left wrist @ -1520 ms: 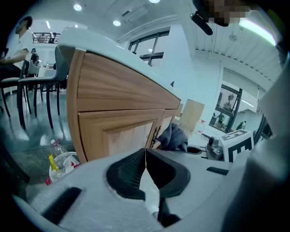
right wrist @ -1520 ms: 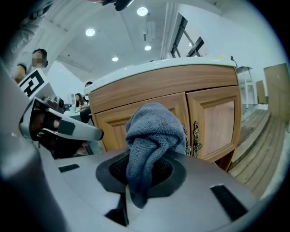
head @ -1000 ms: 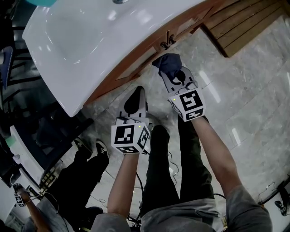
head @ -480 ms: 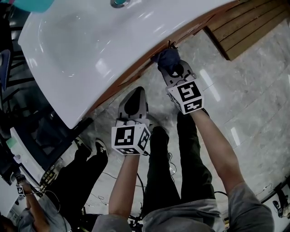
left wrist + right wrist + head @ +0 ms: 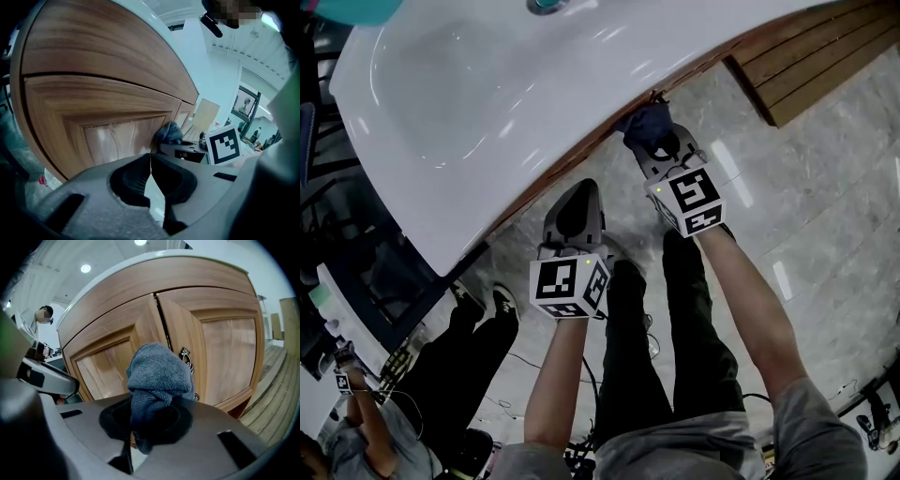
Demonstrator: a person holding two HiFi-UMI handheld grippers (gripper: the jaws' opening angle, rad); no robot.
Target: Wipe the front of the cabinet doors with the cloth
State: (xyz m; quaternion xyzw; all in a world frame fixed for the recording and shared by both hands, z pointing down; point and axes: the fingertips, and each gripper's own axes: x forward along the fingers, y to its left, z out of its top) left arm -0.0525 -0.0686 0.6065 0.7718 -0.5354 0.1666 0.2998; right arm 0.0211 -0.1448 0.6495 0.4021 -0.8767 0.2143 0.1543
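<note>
A dark blue cloth (image 5: 643, 125) (image 5: 159, 373) is bunched between the jaws of my right gripper (image 5: 653, 142) (image 5: 152, 420), which is shut on it. The cloth sits against the seam of the two wooden cabinet doors (image 5: 112, 359) (image 5: 117, 133), beside an ornate metal handle (image 5: 188, 361). In the head view the white basin's rim hides most of the door front (image 5: 572, 157). My left gripper (image 5: 578, 194) (image 5: 151, 158) hangs lower and to the left, short of the left door, shut with nothing in it.
A white basin (image 5: 534, 84) overhangs the cabinet. A slatted wooden platform (image 5: 806, 56) lies on the marble floor (image 5: 825, 206) to the right of the cabinet. Another person's legs and shoes (image 5: 478, 337) stand at the lower left.
My right gripper has carried the cloth up and in toward the doors, partly under the basin's rim. The left gripper has hardly moved.
</note>
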